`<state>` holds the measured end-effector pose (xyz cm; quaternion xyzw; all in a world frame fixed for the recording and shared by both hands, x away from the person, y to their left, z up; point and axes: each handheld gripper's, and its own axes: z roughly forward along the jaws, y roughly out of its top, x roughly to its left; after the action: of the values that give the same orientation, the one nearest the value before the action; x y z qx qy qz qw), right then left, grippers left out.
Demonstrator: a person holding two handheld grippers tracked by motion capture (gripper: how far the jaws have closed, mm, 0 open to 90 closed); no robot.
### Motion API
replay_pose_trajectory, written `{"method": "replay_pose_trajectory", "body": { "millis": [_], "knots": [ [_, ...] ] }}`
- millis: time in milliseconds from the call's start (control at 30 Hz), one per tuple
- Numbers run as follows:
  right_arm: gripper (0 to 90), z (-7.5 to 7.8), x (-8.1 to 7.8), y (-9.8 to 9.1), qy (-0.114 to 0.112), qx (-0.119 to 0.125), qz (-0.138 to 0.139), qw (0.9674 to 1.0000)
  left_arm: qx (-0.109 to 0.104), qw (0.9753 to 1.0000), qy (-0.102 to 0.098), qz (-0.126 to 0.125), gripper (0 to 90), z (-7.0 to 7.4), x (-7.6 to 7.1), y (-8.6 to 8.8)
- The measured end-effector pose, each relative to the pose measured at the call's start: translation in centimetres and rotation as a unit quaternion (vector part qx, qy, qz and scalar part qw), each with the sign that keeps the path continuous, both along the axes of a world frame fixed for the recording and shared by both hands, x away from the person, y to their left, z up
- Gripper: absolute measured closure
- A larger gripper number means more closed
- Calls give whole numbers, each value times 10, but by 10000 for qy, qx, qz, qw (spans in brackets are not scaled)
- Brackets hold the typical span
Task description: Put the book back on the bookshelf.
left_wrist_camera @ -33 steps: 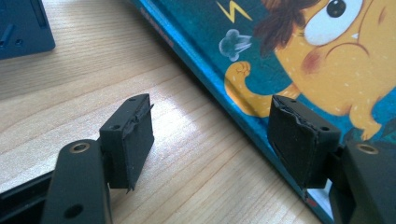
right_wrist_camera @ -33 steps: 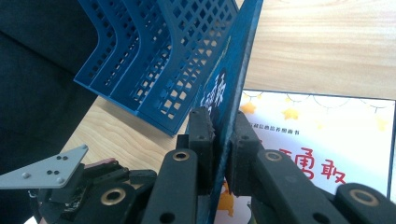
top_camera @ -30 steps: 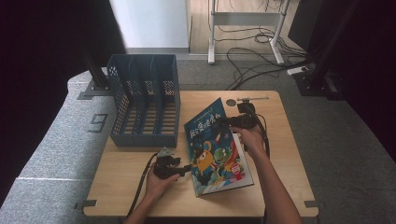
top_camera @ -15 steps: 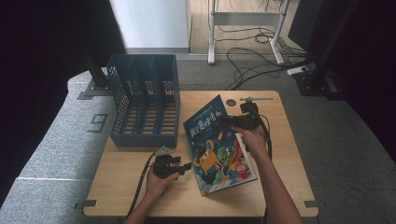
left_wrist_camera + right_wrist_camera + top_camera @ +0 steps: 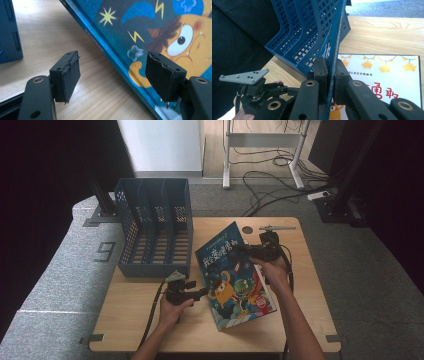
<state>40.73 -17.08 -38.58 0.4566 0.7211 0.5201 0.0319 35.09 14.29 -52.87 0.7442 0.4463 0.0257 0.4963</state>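
A colourful picture book (image 5: 232,280) lies on the wooden table (image 5: 150,320), its front cover raised. My right gripper (image 5: 241,251) is shut on the far edge of that cover, which stands edge-on between the pads in the right gripper view (image 5: 331,72); a white starred page (image 5: 387,75) lies beneath. My left gripper (image 5: 202,293) sits at the book's left edge. In the left gripper view (image 5: 112,75) its jaws have just been opening further: the book's edge (image 5: 117,62) runs between them, untouched by the pads.
A blue mesh file rack (image 5: 155,227) with several slots stands at the table's back left, close behind the raised cover (image 5: 307,32). A thin rod (image 5: 277,227) and a round hole (image 5: 246,229) are near the far edge. Cables lie on the floor beyond.
The book's near corner has shifted slightly to the left. Both hands stay about where they were.
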Motion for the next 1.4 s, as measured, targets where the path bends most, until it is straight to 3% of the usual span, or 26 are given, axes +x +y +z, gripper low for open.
{"method": "replay_pose_trajectory", "body": {
  "millis": [367,567,967,1167,1400],
  "knots": [
    [840,8,-6,1,-180,-14,117,9998,-137,9999,85,8,277,2,5,-2],
    [848,11,-9,2,-261,30,194,9995,-318,9994,143,-93,274,2,9,-5],
    [849,14,-15,2,-391,53,330,9987,-684,9973,248,-55,265,-2,16,-7],
    [848,15,-17,2,-458,63,366,9983,-749,9971,120,-102,265,-1,15,-9],
    [847,15,-20,1,-534,103,369,9978,-1005,9948,69,-165,247,0,15,-14]
  ]
}}
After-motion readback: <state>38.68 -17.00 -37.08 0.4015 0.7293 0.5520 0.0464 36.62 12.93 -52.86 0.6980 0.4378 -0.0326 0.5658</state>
